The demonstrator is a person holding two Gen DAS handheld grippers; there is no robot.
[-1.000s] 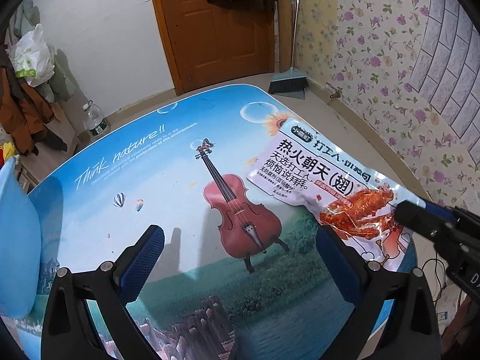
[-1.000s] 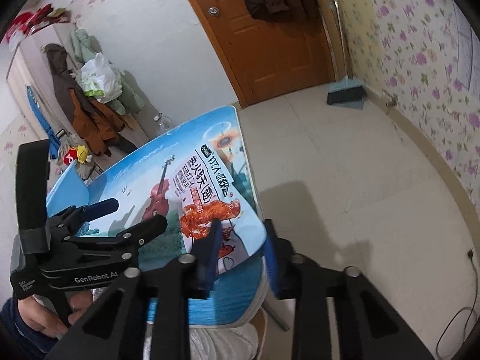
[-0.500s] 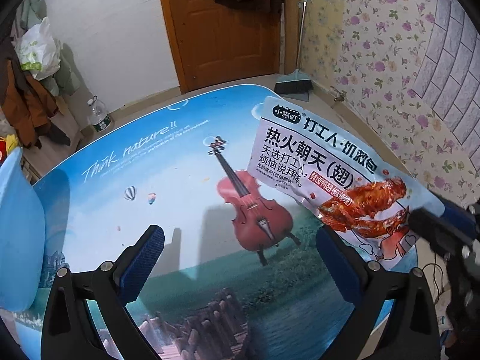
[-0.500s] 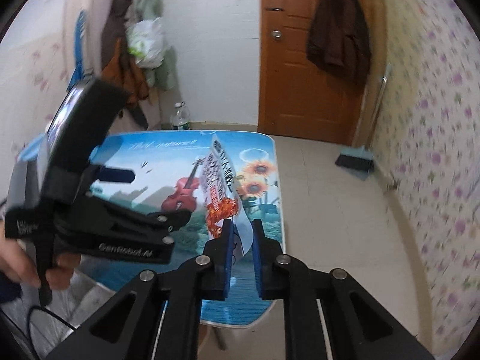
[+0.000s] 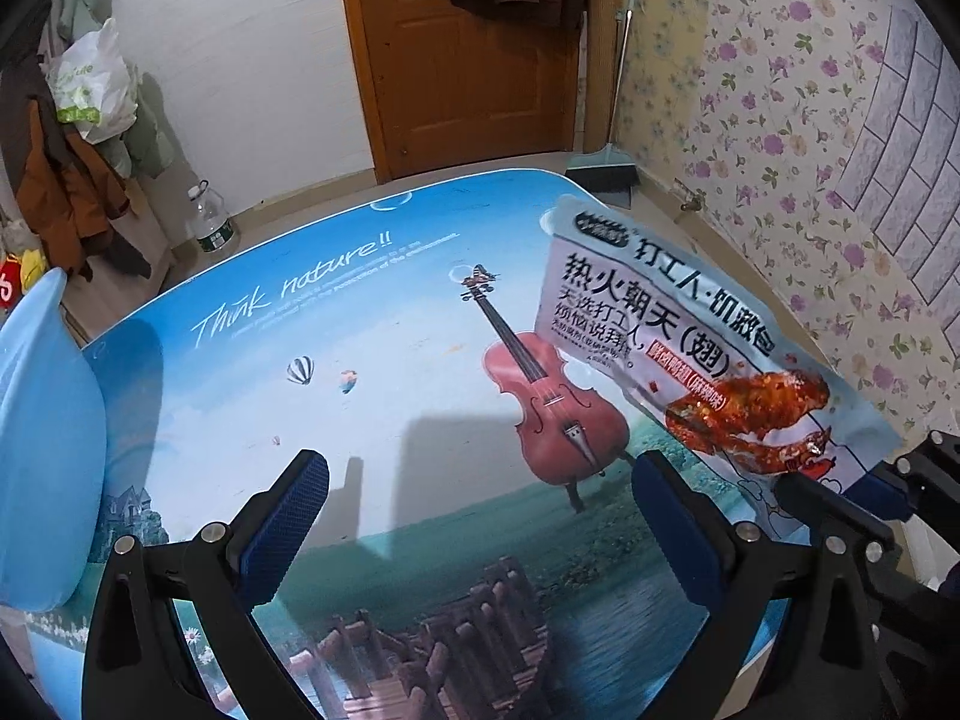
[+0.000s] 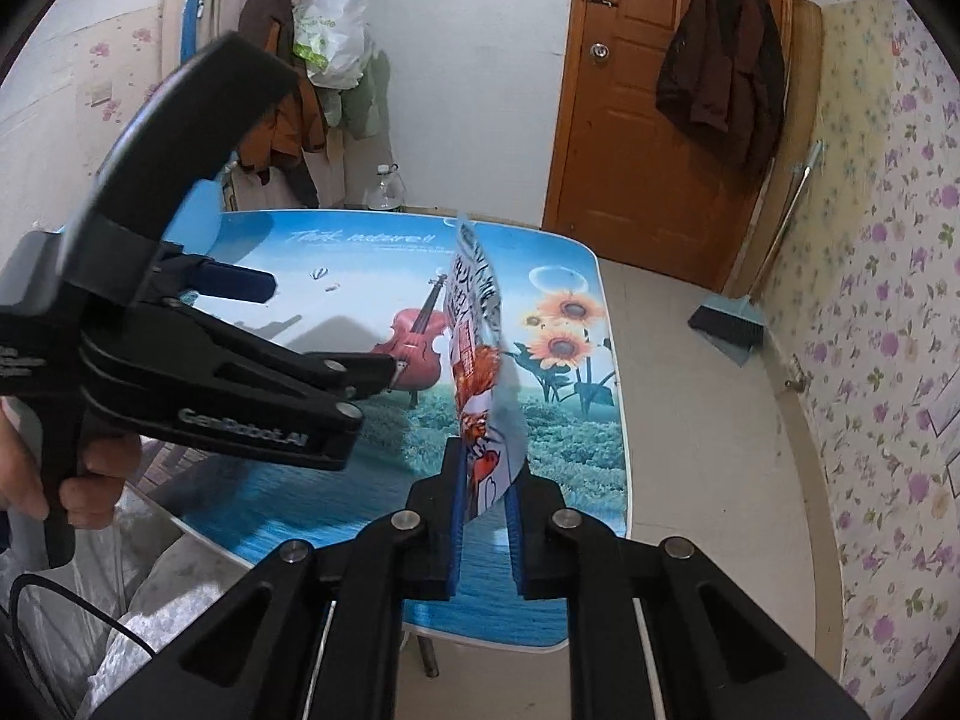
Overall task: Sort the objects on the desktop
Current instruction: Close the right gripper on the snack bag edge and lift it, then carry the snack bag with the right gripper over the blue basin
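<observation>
**Snack packet held clear of the table by the right gripper**

The table (image 5: 372, 360) fills most of both views. Its printed top is largely bare, so a wide area is free for setting the packet down. The rounded far corner and the right-hand edge border open floor (image 6: 708, 420), which gives the right hand room to swing outward. On the left, a pale blue chair back (image 5: 42, 450) stands against the table edge and limits movement on that side.

The snack packet (image 5: 690, 354) hangs over the right half of the table, near the printed violin. In the right wrist view it stands almost edge-on and upright. It is held by one end, probably so that the whole packet comes off the surface and can be carried without dragging.

The right gripper (image 6: 487, 480) is clenched on the near end of the packet; both blue pads (image 6: 459, 480) press the film. The grip is narrow, so the film could slip if the packet swings.

The left gripper (image 5: 480, 528) is released, with its jaws wide and nothing between them. It hovers over the near part of the table, well apart from the packet, and a hand (image 6: 90, 468) holds its handle.
</observation>
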